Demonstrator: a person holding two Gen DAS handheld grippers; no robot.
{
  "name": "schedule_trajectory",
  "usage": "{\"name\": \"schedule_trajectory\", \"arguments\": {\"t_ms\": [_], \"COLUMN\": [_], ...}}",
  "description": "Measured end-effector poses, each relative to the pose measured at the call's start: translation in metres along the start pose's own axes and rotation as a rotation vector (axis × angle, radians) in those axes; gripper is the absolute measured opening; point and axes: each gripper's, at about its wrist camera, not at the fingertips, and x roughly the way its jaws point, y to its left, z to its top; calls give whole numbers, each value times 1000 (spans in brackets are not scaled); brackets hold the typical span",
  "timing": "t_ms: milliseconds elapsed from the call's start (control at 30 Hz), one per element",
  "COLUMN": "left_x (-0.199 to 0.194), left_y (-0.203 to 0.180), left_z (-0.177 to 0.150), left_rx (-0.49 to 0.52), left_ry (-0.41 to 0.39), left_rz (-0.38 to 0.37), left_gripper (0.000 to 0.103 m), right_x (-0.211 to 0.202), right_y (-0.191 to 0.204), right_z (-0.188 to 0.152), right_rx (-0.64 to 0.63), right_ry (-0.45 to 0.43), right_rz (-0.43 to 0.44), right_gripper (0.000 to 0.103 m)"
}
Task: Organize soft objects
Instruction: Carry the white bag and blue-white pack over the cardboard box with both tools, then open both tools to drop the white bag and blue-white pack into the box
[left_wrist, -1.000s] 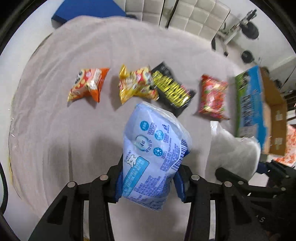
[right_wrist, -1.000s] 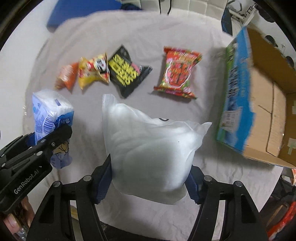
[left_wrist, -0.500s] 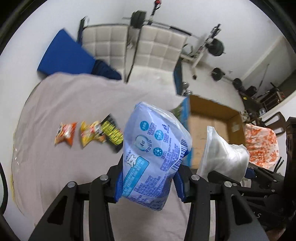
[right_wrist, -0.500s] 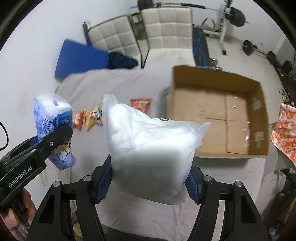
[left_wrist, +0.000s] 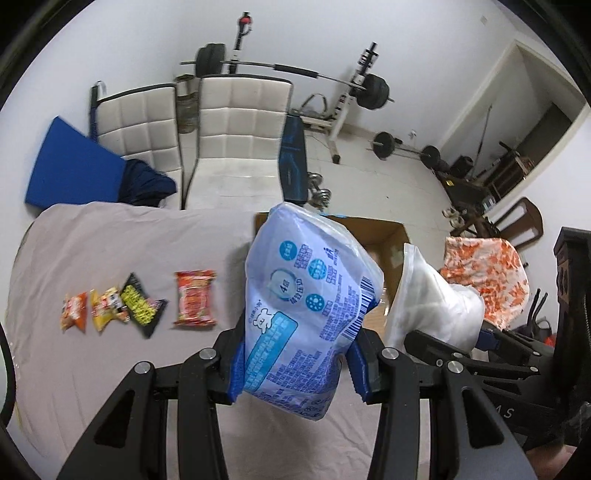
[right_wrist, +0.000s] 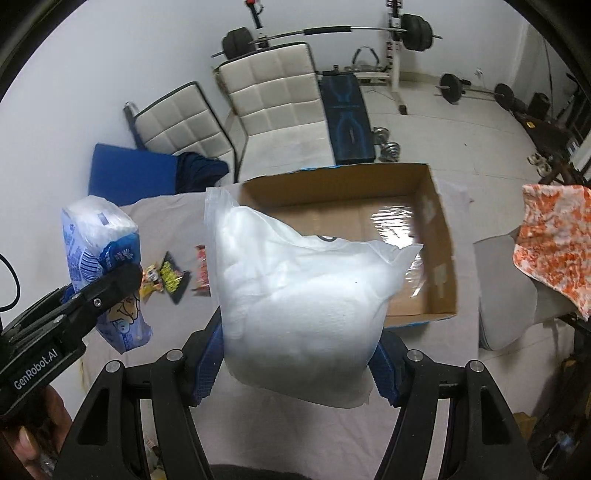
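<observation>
My left gripper (left_wrist: 295, 363) is shut on a blue tissue pack (left_wrist: 306, 310) and holds it in the air above the grey cloth-covered table (left_wrist: 92, 369). The pack also shows at the left of the right wrist view (right_wrist: 101, 266). My right gripper (right_wrist: 297, 360) is shut on a white soft bag (right_wrist: 299, 299), held in front of an open cardboard box (right_wrist: 369, 218) on the table. The white bag also shows in the left wrist view (left_wrist: 432, 299), with the box (left_wrist: 388, 236) mostly hidden behind both packs.
Several snack packets lie in a row on the table's left: orange (left_wrist: 74, 310), yellow (left_wrist: 107, 308), black-yellow (left_wrist: 142, 308), red (left_wrist: 194, 297). White chairs (left_wrist: 236, 122), a blue mat (left_wrist: 70, 166) and weights stand behind. An orange-patterned cloth (right_wrist: 554, 247) lies at right.
Both grippers have risen with their packs and now look more level. The snack packets look smaller and farther, and the box's open top and the room behind have come into view.
</observation>
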Motion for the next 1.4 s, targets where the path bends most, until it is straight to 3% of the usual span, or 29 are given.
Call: {"name": "schedule_trajectory", "arguments": {"t_ms": [367, 633, 900, 1333, 1400], "left_x": [104, 201, 275, 326, 326], "left_y": [-49, -41, -30, -39, -40], "left_z": [36, 57, 69, 71, 71], "left_rx": [22, -100, -194, -194, -176], "left_ry": [106, 266, 366, 403, 399], "left_rz": [3, -61, -98, -58, -54], "left_gripper": [42, 42, 42, 55, 66], "right_x": [71, 161, 230, 276, 276], "right_y": [-78, -120, -145, -143, -143], "right_z": [50, 86, 123, 151, 151], "right_rx": [29, 30, 5, -37, -40], "right_ry": [69, 169, 238, 276, 267], "right_rz": [-65, -124, -176, -196, -200], "right_gripper": [71, 71, 72, 80, 81]}}
